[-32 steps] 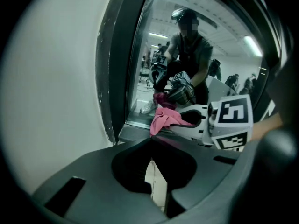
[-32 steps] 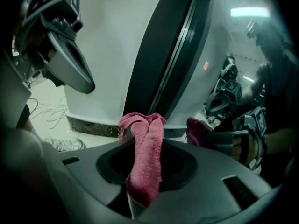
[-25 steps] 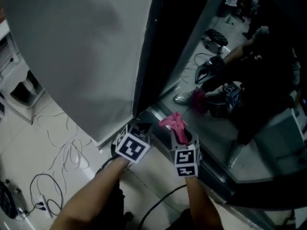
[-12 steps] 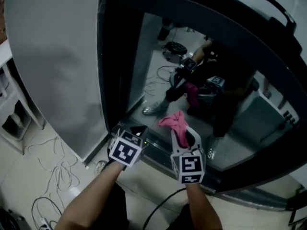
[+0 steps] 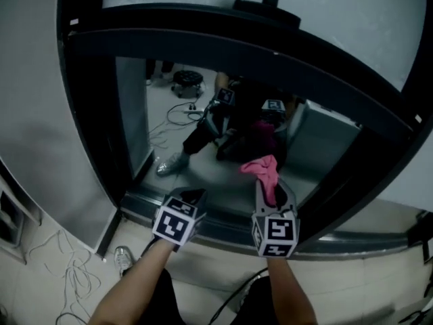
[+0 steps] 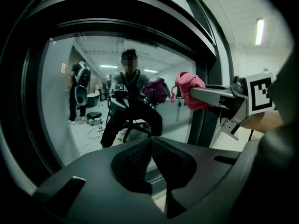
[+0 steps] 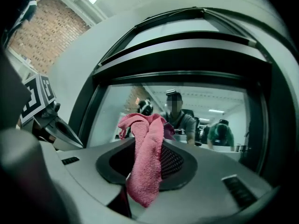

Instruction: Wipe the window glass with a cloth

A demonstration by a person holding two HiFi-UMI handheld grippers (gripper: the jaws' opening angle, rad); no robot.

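Right gripper (image 5: pixel 272 183): fingers closed on a pink cloth (image 7: pixel 145 162), pinching it at mid-length; a bunched end stands up past the fingertips and a longer tail hangs down between the fingers toward the gripper body. Marker cube (image 5: pixel 276 234) at the rear of this gripper, the hand behind it. Window glass (image 5: pixel 169 124): directly ahead of both sets of fingertips, set in a dark frame (image 5: pixel 223 46), with a metal sill (image 5: pixel 223 221) just below the fingers. The glass reflects the person, both grippers and the cloth. In the left gripper view the cloth and its darker reflection appear side by side with a gap between them; contact with the glass cannot be confirmed from any view. Left gripper (image 6: pixel 150 146): fingers pressed together at the tips, nothing between them, aimed at the lower part of the glass, just beside the right gripper's fingers and level with them. Second marker cube (image 5: pixel 177 223) at its rear. Loose cables (image 5: pixel 74 276): on the pale floor, well to the left of the left fingers and below the frame.
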